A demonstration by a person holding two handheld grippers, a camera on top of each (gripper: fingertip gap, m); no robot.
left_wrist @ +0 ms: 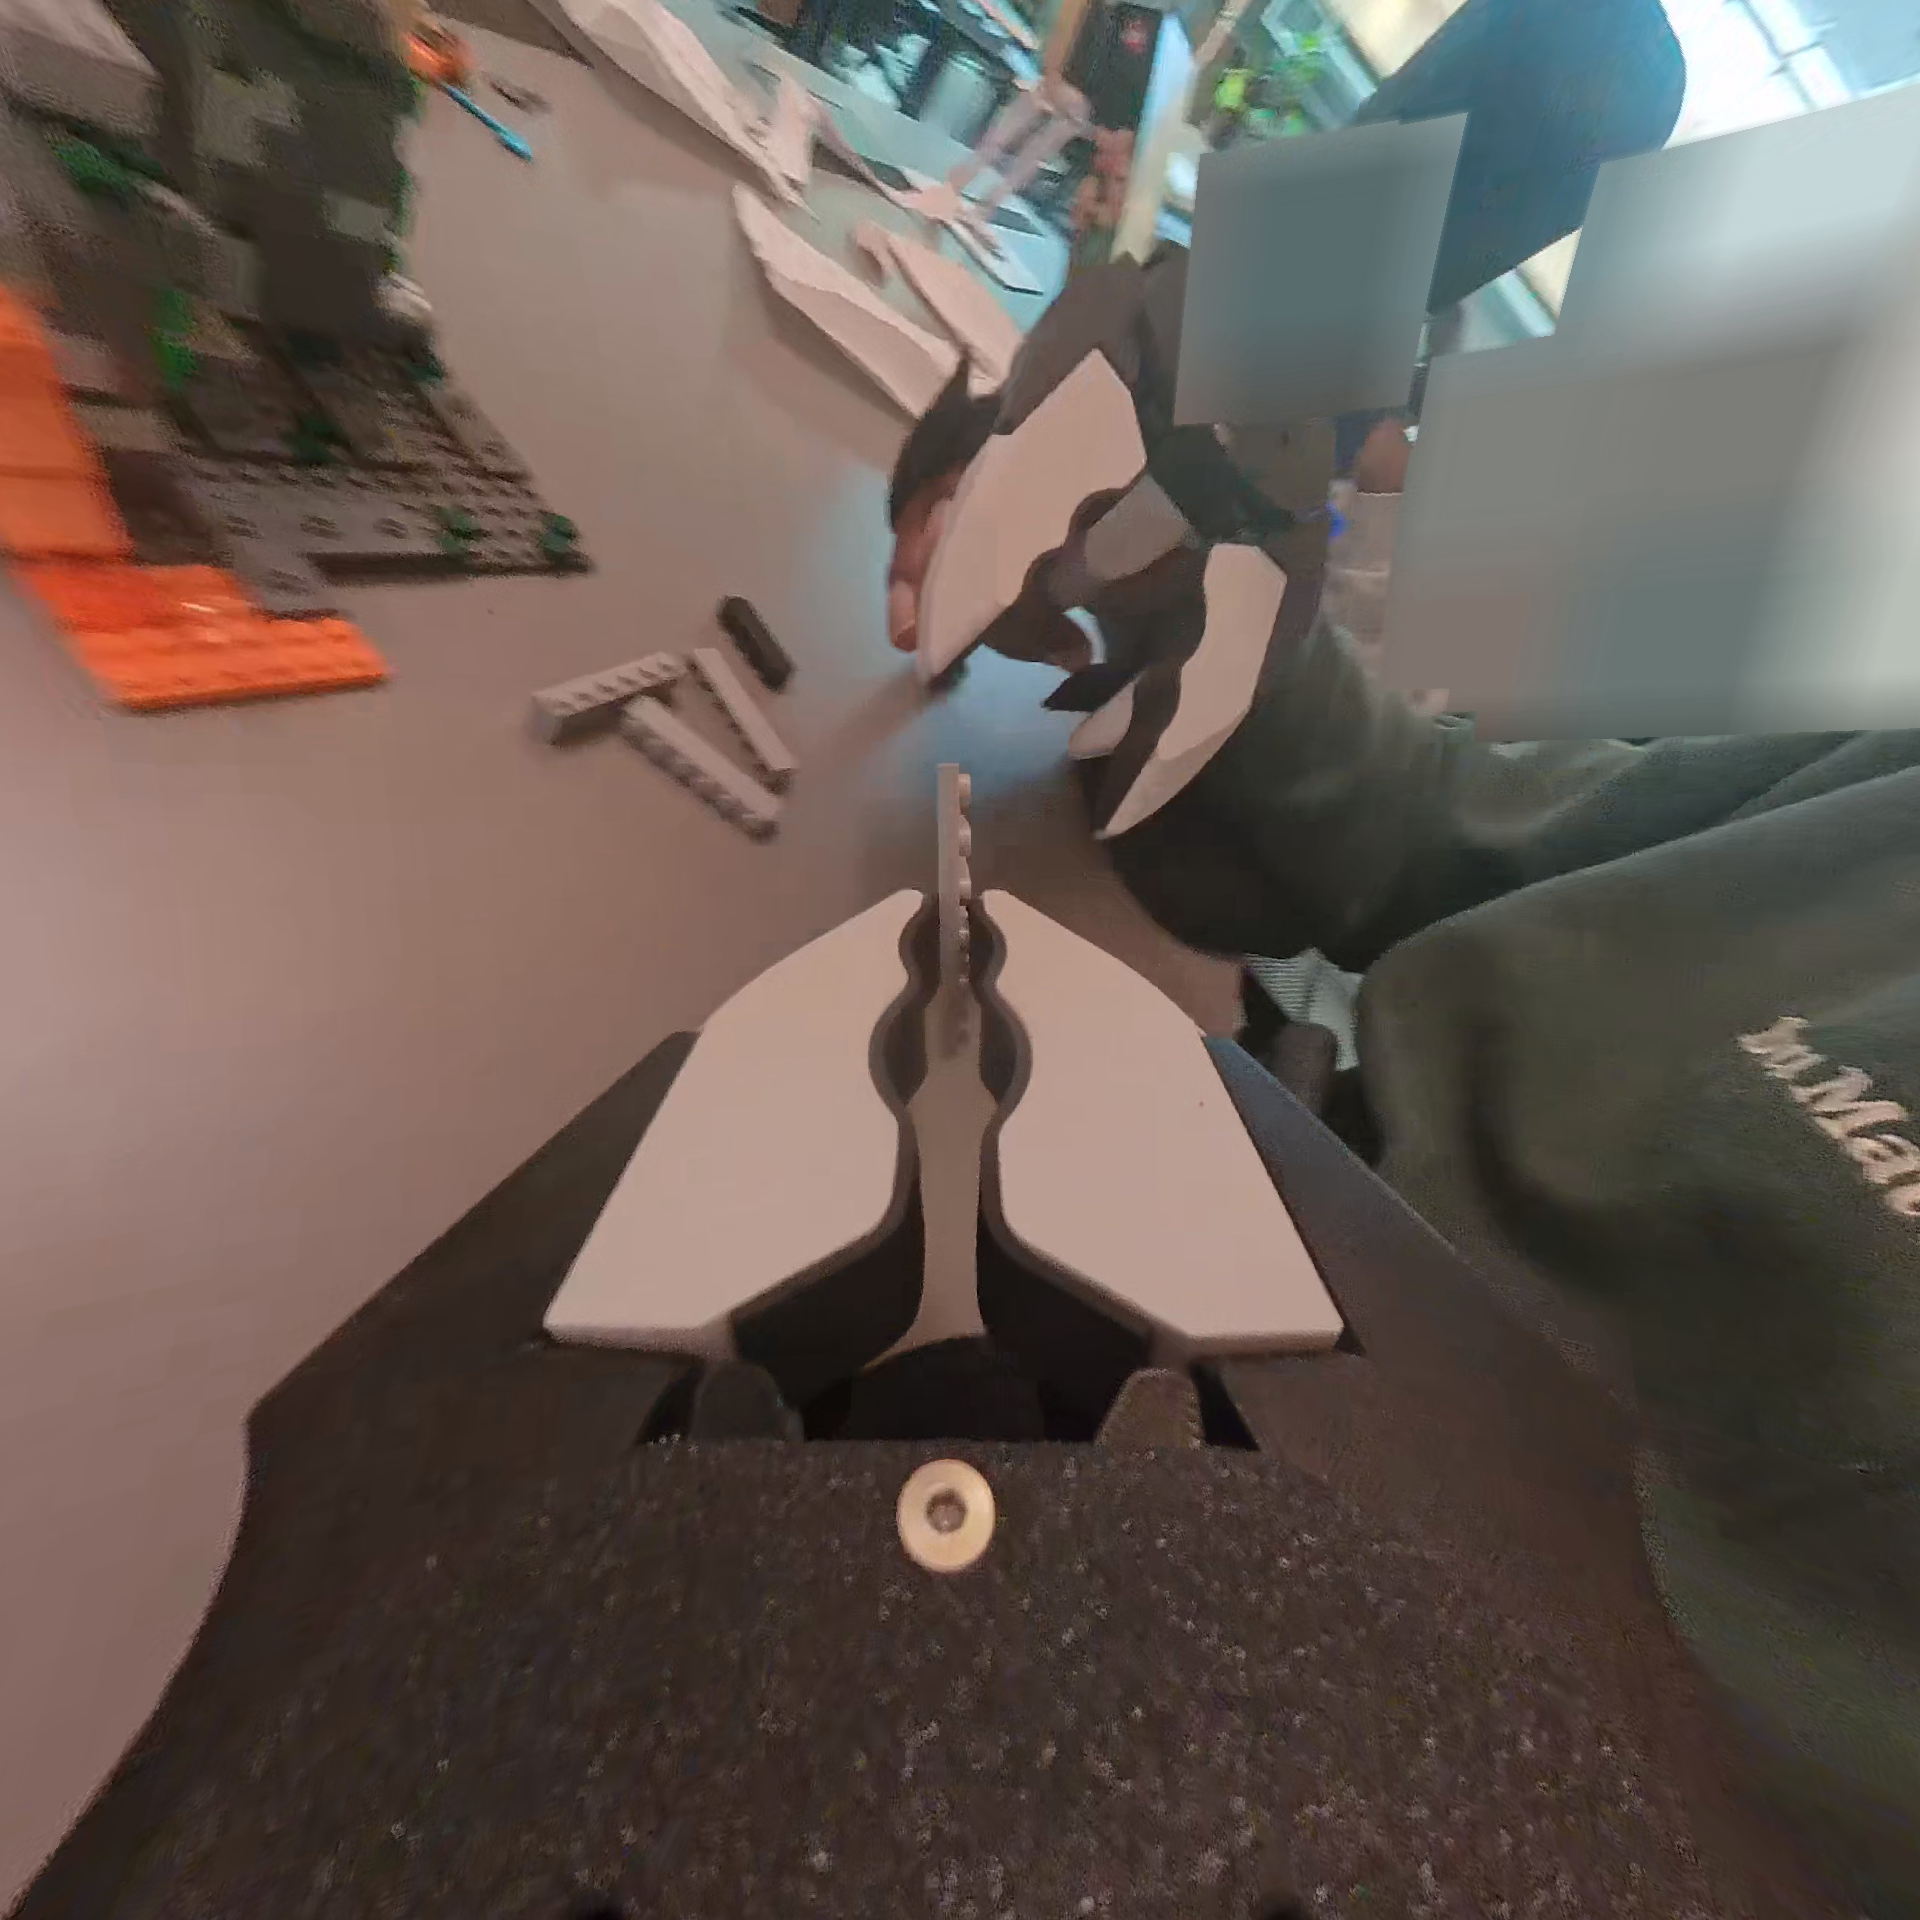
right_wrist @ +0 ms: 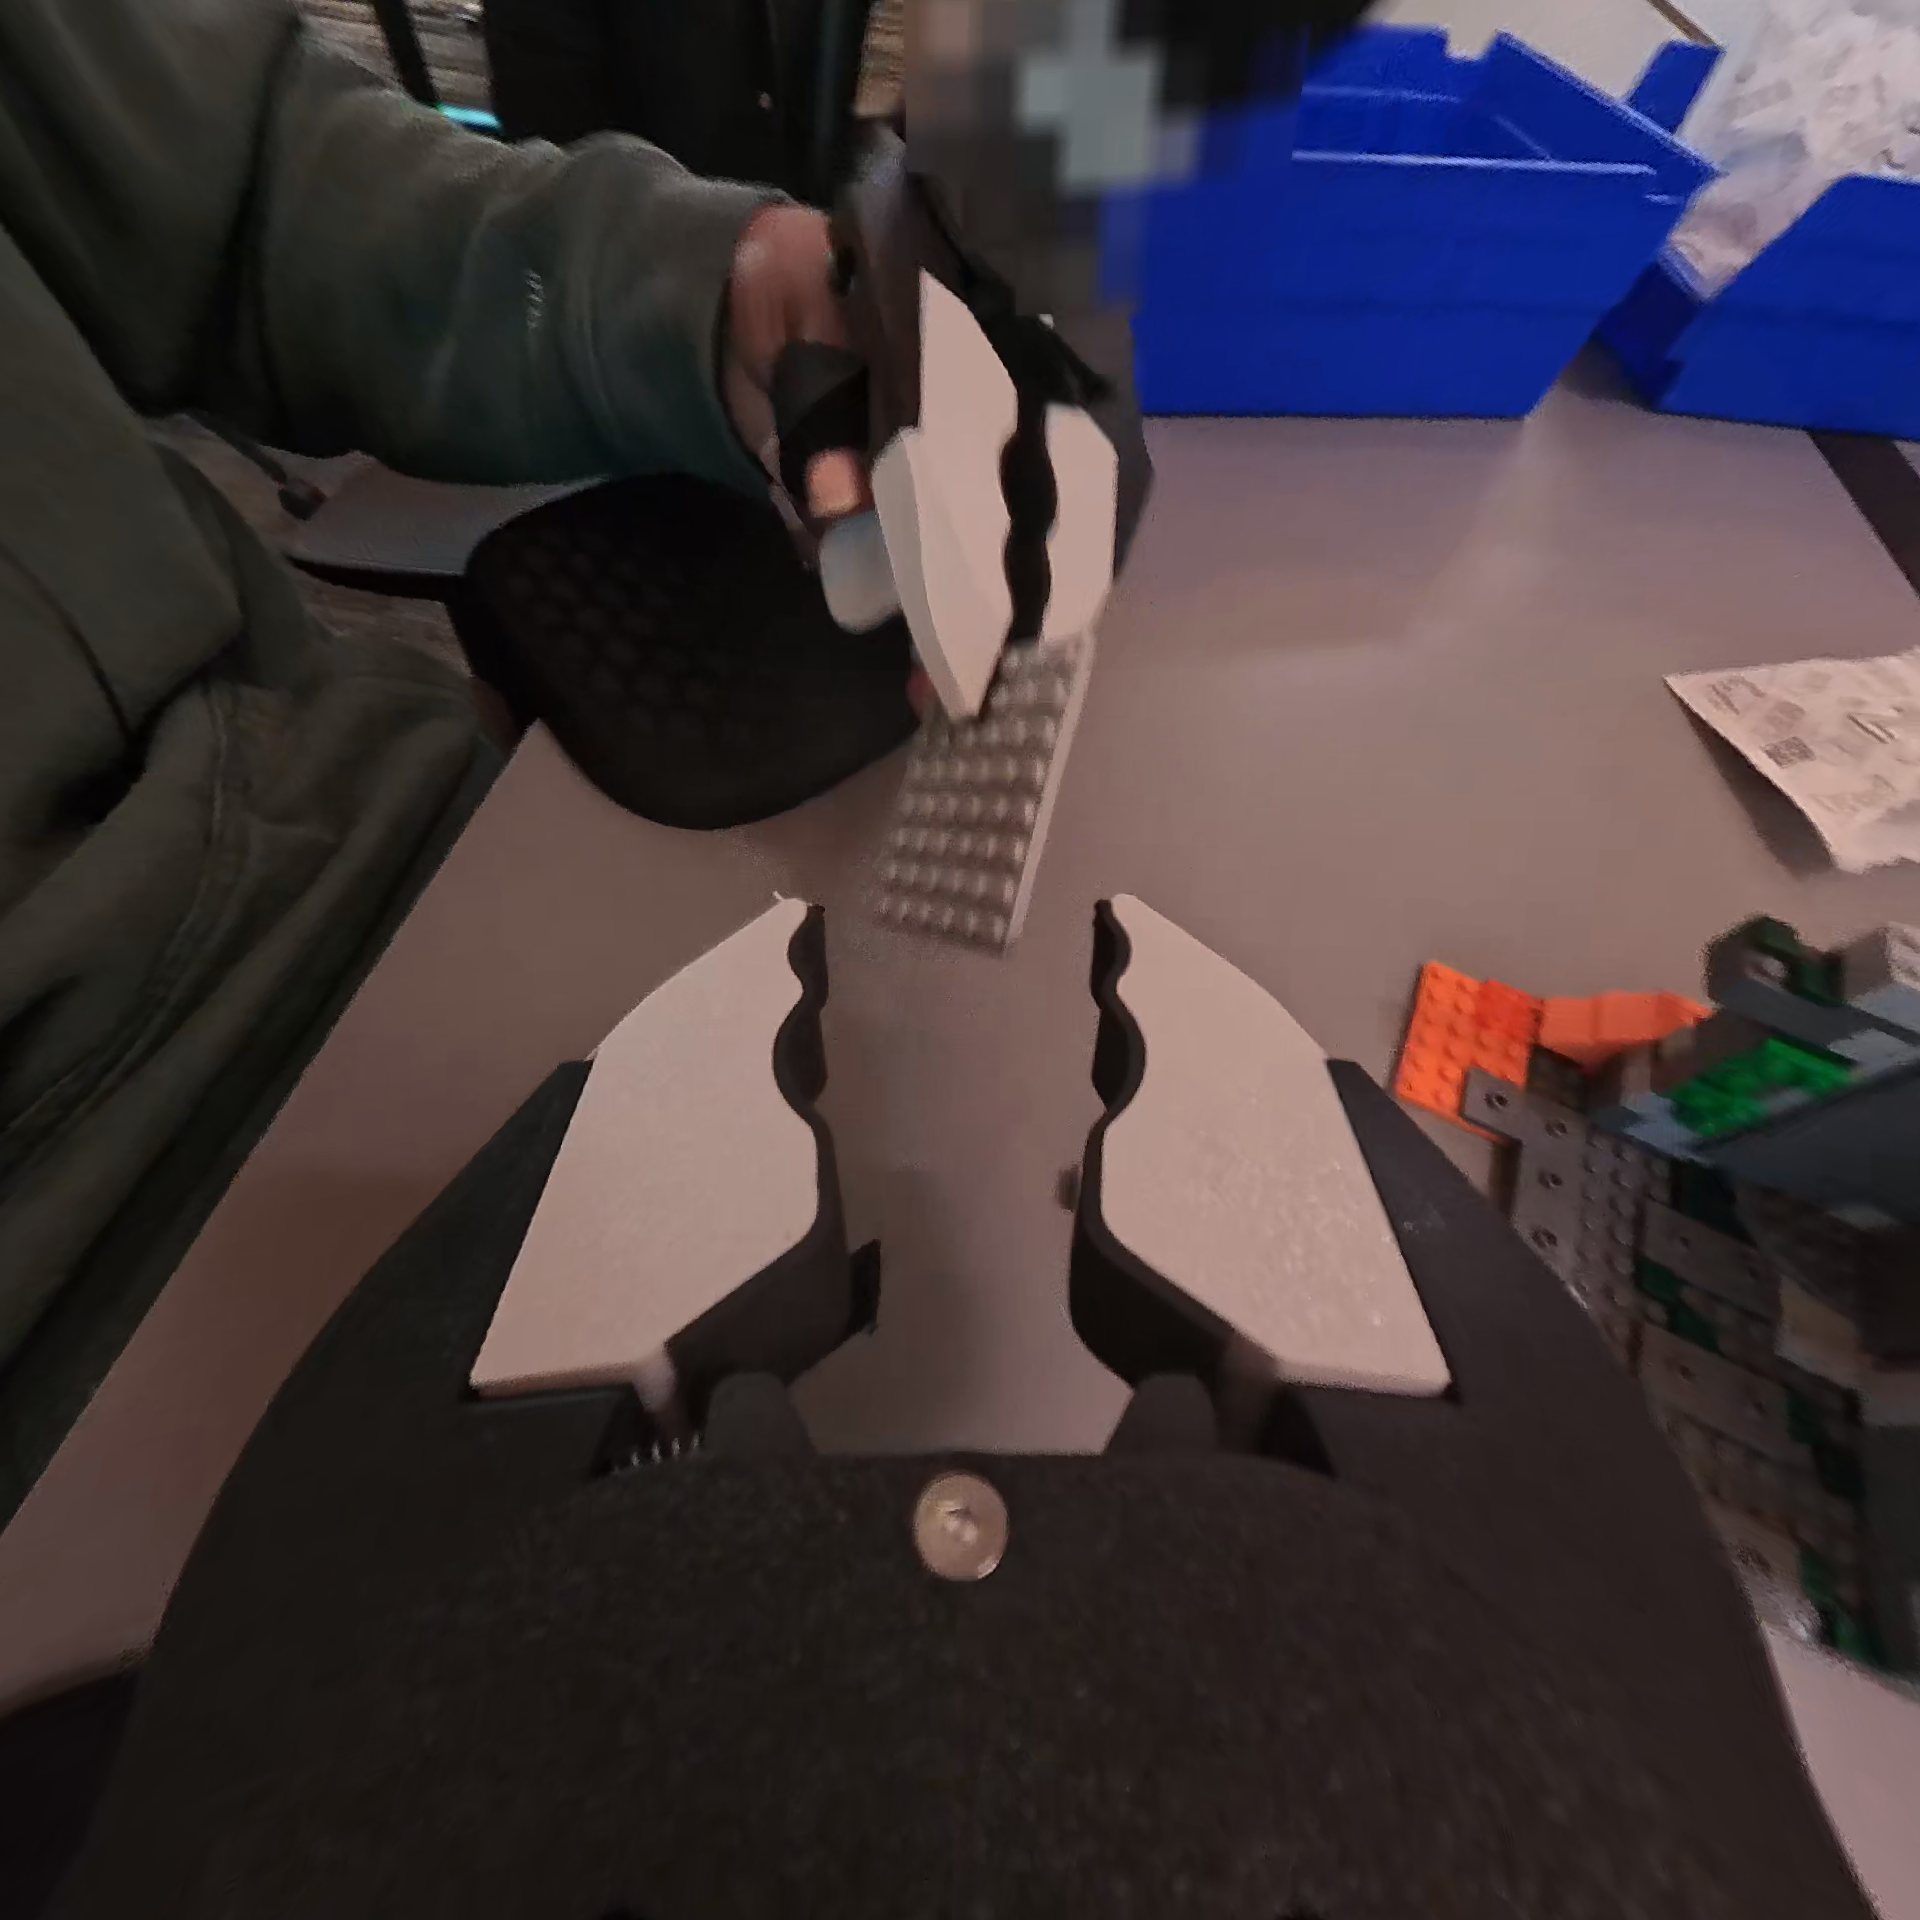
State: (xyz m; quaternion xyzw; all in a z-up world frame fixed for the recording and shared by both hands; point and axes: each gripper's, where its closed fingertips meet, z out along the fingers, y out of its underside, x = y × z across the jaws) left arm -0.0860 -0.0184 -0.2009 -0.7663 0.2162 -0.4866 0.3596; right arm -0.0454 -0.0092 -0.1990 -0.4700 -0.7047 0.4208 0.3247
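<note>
In the left wrist view, the left gripper (left_wrist: 953,904) is squeezed tight on a grey plate (left_wrist: 950,831), held on edge and sticking out past its tips. Grey bars (left_wrist: 675,727) lie ahead to its left. In the right wrist view, the right gripper (right_wrist: 956,914) is wide open and holds nothing. The plate hangs just ahead of it. A brick model (right_wrist: 1704,1195) sits to its right.

Office-like workroom: grey table (right_wrist: 1403,644), blue storage bins (right_wrist: 1382,260), mesh chair (right_wrist: 665,655).

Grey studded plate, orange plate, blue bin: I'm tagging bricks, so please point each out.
Grey studded plate (right_wrist: 971,800): right wrist view, studded face.
Orange plate (right_wrist: 1465,1039): right wrist view, studded top.
Blue bin (right_wrist: 1351,281): right wrist view, front wall.
</note>
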